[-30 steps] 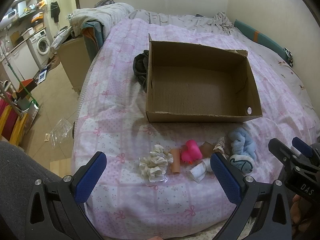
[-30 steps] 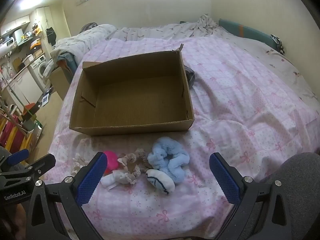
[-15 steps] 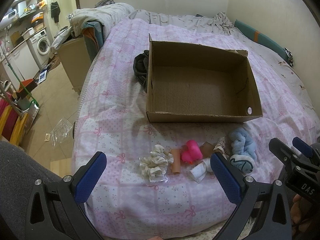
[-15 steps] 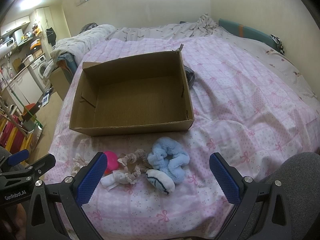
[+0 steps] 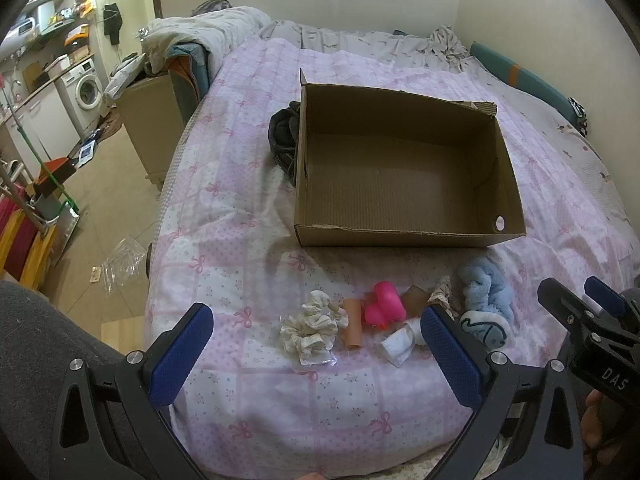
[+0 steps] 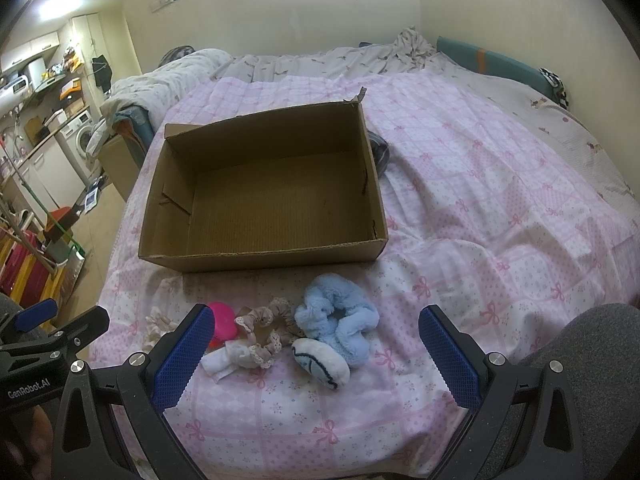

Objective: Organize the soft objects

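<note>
two grippers up over near edge of bed, neither touching anything. left gripper (image 5: pixel 316 344) w/ jaws spread wide, holding nothing, blue pads (image 5: pixel 182 354) either side of the soft pile. right gripper (image 6: pixel 316 346) same: jaws wide apart, nothing between them, hovering above the pile. cardboard box (image 5: pixel 404 236) open-topped on pink quilt (image 5: pixel 224 208), nothing inside, just beyond the pile. row of soft bits lying on quilt betw box and bed edge: cream scrunchie (image 5: pixel 314 326) at left end, tan tube-shaped piece (image 5: pixel 353 328) just beside it, pink rubber duck (image 5: pixel 384 308) touching that, small white cloth roll (image 5: pixel 400 344) in front of duck, beige lace-edged scrunchie (image 6: pixel 266 334) next along, fluffy blue scrunchie (image 6: pixel 340 324) at right end, white plush w/ dark stitched lines (image 6: pixel 320 362) resting against blue one's near side. dark bundled cloth (image 5: pixel 284 136) tucked against box's far left wall. washing machine (image 5: pixel 86 88) off in bg at left, floor (image 5: pixel 108 208) beside bed.
</note>
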Action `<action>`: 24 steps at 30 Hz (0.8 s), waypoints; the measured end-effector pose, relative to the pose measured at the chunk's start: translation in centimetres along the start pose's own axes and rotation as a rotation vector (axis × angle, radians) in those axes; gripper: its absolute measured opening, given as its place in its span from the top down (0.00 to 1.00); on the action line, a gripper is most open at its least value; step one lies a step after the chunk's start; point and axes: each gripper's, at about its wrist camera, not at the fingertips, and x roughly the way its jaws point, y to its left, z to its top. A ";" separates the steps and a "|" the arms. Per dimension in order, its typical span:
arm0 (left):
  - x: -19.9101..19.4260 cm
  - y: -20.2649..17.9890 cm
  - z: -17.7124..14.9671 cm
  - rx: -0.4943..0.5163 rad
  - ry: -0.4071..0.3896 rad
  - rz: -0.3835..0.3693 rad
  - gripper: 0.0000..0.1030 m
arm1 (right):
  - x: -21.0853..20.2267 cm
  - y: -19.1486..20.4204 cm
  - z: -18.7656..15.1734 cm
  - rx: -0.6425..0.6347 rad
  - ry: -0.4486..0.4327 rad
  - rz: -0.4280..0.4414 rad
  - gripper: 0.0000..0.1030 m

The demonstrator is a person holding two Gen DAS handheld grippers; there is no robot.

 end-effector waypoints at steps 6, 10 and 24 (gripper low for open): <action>0.0 0.0 0.0 0.000 0.000 0.001 0.00 | 0.1 -0.1 0.0 0.010 0.005 0.003 0.00; 0.0 0.0 0.0 -0.001 0.000 0.000 0.00 | 0.0 -0.2 0.0 0.019 0.009 0.003 0.00; -0.2 -0.3 0.1 -0.008 0.000 0.001 0.00 | 0.1 -0.2 0.0 0.020 0.009 0.003 0.00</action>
